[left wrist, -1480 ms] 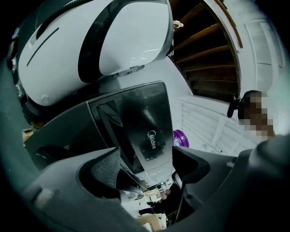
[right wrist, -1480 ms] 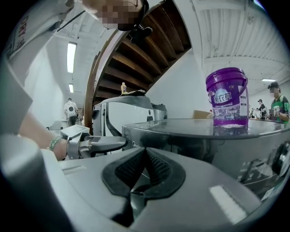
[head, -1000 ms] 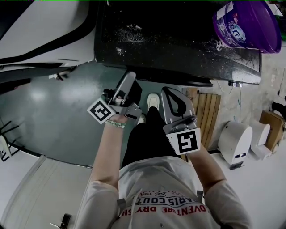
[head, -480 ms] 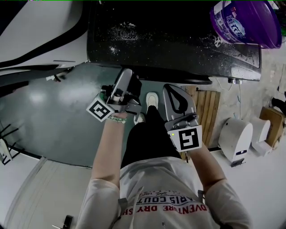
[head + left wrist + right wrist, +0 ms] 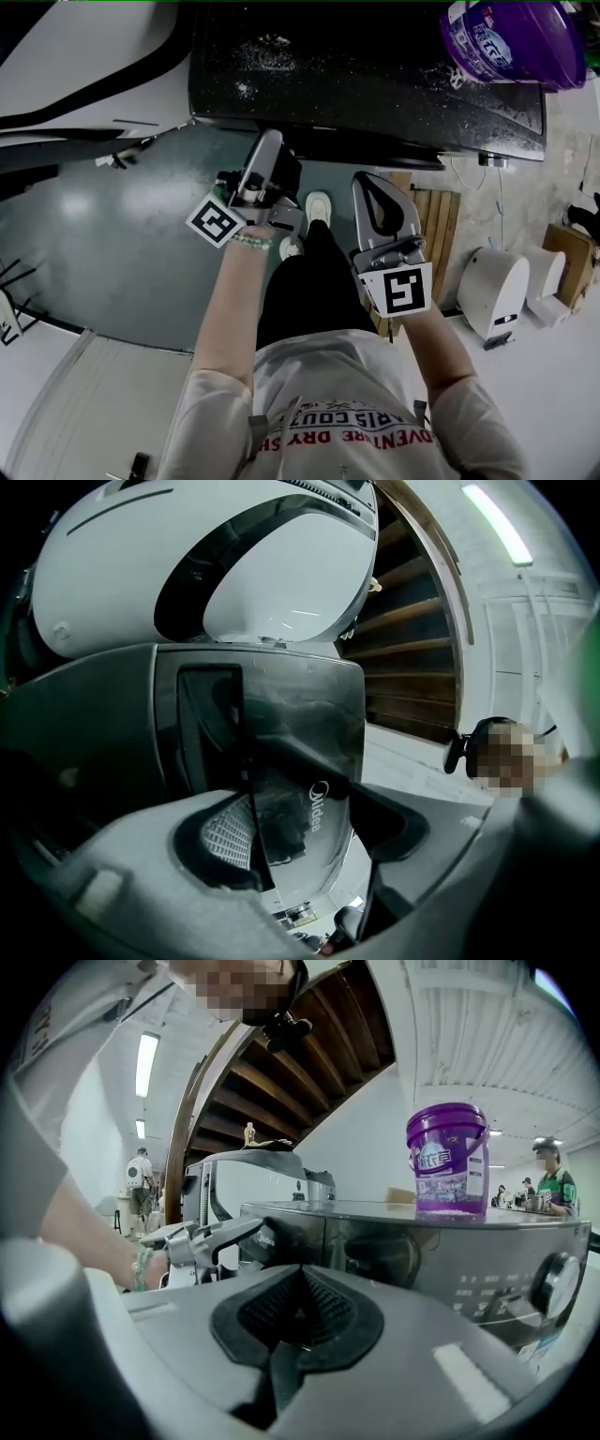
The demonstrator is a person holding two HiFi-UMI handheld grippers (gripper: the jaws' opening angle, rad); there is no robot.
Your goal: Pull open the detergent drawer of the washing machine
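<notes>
**A:** While the right gripper (image 5: 298,1316) hung back, jaws shut on nothing, where was the drawer (image 5: 300,771)?

**B:** Front left of the washing machine (image 5: 375,84) (not yet out, I judged). The jaws of the left gripper (image 5: 302,841) had just been closing onto its face. Next it needed a straight outward pull.

There were two grippers, the left gripper (image 5: 273,142) and the right gripper (image 5: 371,180), one dark washing machine (image 5: 375,94) with one detergent drawer (image 5: 300,789), one purple tub (image 5: 511,37) and one bead bracelet (image 5: 246,241).

White printed T-shirt (image 5: 323,380), black trousers (image 5: 305,291)
</notes>
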